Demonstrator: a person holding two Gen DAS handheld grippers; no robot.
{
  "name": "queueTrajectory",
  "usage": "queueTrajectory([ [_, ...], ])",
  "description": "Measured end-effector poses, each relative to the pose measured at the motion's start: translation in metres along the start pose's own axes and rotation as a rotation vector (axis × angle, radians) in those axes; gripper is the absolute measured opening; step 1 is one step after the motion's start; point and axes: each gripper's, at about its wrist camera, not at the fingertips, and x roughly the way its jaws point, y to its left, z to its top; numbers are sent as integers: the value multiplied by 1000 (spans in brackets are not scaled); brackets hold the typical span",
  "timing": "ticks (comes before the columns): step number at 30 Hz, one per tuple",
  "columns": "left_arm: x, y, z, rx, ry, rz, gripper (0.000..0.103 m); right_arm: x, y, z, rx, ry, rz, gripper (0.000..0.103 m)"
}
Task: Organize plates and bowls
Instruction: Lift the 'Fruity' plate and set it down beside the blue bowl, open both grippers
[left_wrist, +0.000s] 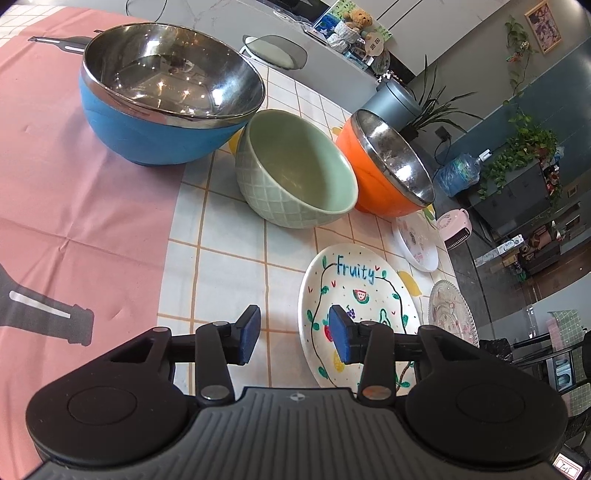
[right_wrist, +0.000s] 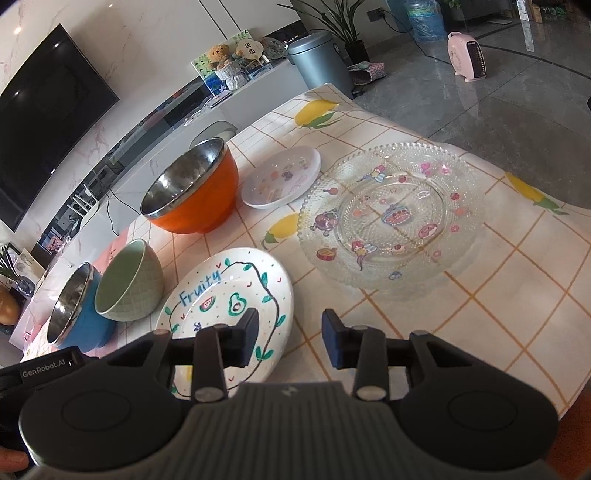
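A blue steel-lined bowl (left_wrist: 162, 99), a green ceramic bowl (left_wrist: 295, 173) and an orange steel-lined bowl (left_wrist: 388, 170) stand in a row on the table. In front of them lies the white "Fruity" plate (left_wrist: 365, 295), with a small white plate (left_wrist: 415, 240) and a clear glass plate (left_wrist: 450, 310) further right. My left gripper (left_wrist: 293, 334) is open above the left rim of the Fruity plate, nothing between its pads. My right gripper (right_wrist: 290, 338) is open over the right rim of the Fruity plate (right_wrist: 225, 299), holding nothing. The glass plate (right_wrist: 391, 214), small plate (right_wrist: 282, 177), orange bowl (right_wrist: 192, 192), green bowl (right_wrist: 129, 282) and blue bowl (right_wrist: 77, 310) lie beyond.
A checked tablecloth (right_wrist: 480, 295) with lemon prints covers the table; a pink cloth (left_wrist: 74, 184) covers its left part. The table edge runs along the right, with grey floor, a pink heater (right_wrist: 467, 55) and a grey bin (right_wrist: 319, 62) beyond. A TV (right_wrist: 48, 110) hangs on the wall.
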Motion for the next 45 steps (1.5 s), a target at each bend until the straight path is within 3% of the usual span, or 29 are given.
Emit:
queueTrajectory([
  [10,11,-11,6,47,-7,2,47,19,-1,7,12,1,31,36],
  [11,12,-12,5,54,-5,5,44,20,-1,7,9,-1,31,34],
  [13,15,-13,5,67,16,0,30,22,1,7,-2,-3,27,29],
  [15,15,-15,3,80,9,1,26,24,3,5,-6,0,32,19],
  [21,10,-14,3,80,13,-1,25,24,2,3,32,0,10,9],
  [34,-22,-4,-4,50,4,-8,25,4,6,-8,54,37,29,8],
  [45,-68,22,-14,0,-49,17,25,-13,36,-35,19,85,83,8],
])
